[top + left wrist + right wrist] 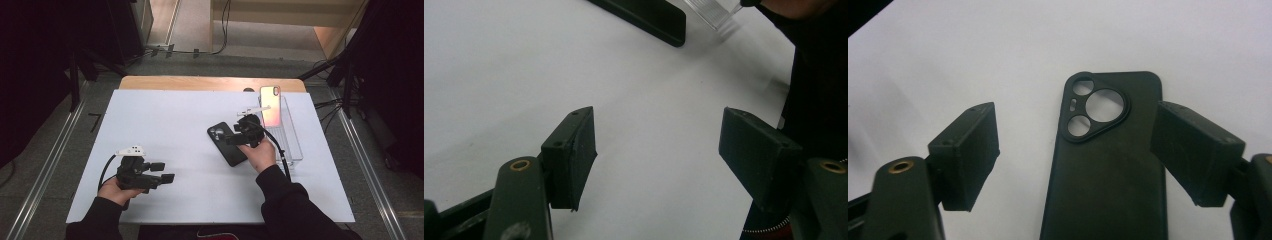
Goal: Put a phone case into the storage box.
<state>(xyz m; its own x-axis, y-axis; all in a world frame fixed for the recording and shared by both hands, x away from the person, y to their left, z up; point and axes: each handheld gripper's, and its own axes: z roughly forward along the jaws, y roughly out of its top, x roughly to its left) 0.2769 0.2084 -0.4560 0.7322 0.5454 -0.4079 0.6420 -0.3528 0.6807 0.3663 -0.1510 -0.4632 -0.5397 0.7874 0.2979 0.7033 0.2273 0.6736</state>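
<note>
Near the bench's front-left corner, the left hand-held gripper rests with jaws apart on nothing. Toward the right edge, the right hand-held gripper hovers over a black phone case, jaws spread wide astride it, pads not pressing. The case lies flat, its long axis running along the gripper's reach, camera cutouts farthest. Beyond, a pink phone leans in a clear tray.

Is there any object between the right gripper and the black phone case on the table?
Nothing visible stands in the way. The right gripper is open, and the black phone case lies flat on the white table directly between its jaws, untouched by either pad. The clear box sits off to the side.
</note>
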